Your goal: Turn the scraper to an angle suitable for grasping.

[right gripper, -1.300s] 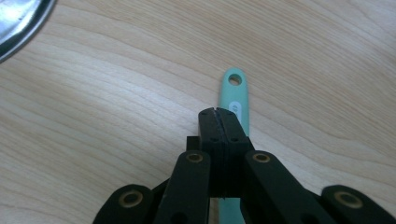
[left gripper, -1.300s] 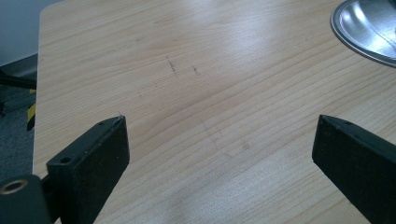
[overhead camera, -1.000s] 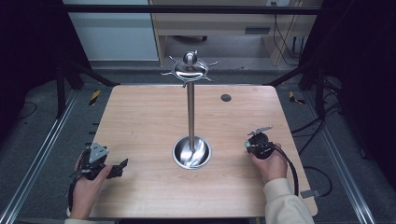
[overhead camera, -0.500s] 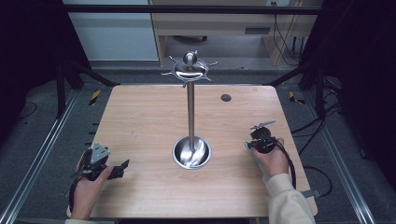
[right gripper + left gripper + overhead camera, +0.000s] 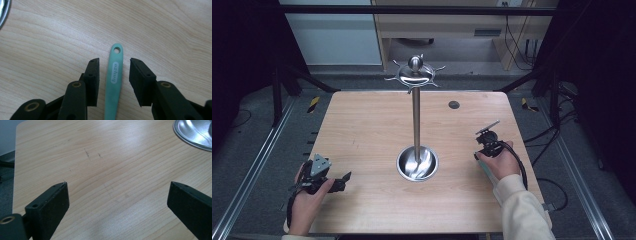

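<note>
Right tool (image 5: 113, 81): its two black jaws have just been opening and now stand parted on either side of a mint-green handle (image 5: 113, 82), pads clear of it on both sides, so nothing is pinched. From the high view the same tool (image 5: 486, 142) sits to the right of the steel stand (image 5: 416, 120), whose dish base (image 5: 417, 164) serves as my landmark; the handle's lower part (image 5: 485, 169) peeks out beside my right hand (image 5: 502, 161), lying flat on the worktop (image 5: 362, 130) well apart from the base. I judge the handle light, slim and stiff, probably smooth plastic or silicone, so it may slip or pivot if pinched near its tip. The best hold looks to be across the flat mid-section by the printed label, below the hanging hole (image 5: 116, 50). What the far end carries is hidden. Left tool (image 5: 329, 181): jaws spread wide over bare wood left of the base, holding nothing.
</note>
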A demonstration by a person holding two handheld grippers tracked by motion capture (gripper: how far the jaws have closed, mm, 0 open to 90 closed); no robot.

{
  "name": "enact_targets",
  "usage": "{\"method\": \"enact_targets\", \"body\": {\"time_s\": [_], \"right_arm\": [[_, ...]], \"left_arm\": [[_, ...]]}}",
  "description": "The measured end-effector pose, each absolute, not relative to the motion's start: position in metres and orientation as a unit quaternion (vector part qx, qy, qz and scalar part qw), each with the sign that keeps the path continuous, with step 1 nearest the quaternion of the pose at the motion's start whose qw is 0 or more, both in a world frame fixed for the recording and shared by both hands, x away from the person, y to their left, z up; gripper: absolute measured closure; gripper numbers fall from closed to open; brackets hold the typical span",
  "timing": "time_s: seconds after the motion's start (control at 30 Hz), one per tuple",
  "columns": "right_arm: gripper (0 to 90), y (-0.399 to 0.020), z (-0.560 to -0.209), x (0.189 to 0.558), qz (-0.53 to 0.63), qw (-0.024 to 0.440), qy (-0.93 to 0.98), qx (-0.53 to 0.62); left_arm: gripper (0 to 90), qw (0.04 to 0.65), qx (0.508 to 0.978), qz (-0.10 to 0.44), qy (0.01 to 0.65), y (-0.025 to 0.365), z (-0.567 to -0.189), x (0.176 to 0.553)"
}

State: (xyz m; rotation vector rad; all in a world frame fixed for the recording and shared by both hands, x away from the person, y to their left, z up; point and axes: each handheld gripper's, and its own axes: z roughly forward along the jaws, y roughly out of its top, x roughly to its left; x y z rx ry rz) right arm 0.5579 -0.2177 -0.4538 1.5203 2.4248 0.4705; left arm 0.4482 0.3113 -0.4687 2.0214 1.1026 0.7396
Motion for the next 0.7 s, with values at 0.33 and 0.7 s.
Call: {"method": "enact_targets", "body": {"time_s": [0.33,0.7], "right_arm": [[64.5,-0.2147,-0.4604,0.5630,0.145,0.097,0.830,0.530],[68.8,-0.2170,-0.4650,0.5648,0.142,0.093,0.828,0.534]], "left_arm": [[3.8,0.353,0.784,0.284,0.424,0.3102,-0.4689,0.4488],[3.9,0.351,0.786,0.283,0.423,0.3097,-0.4694,0.4487]]}}
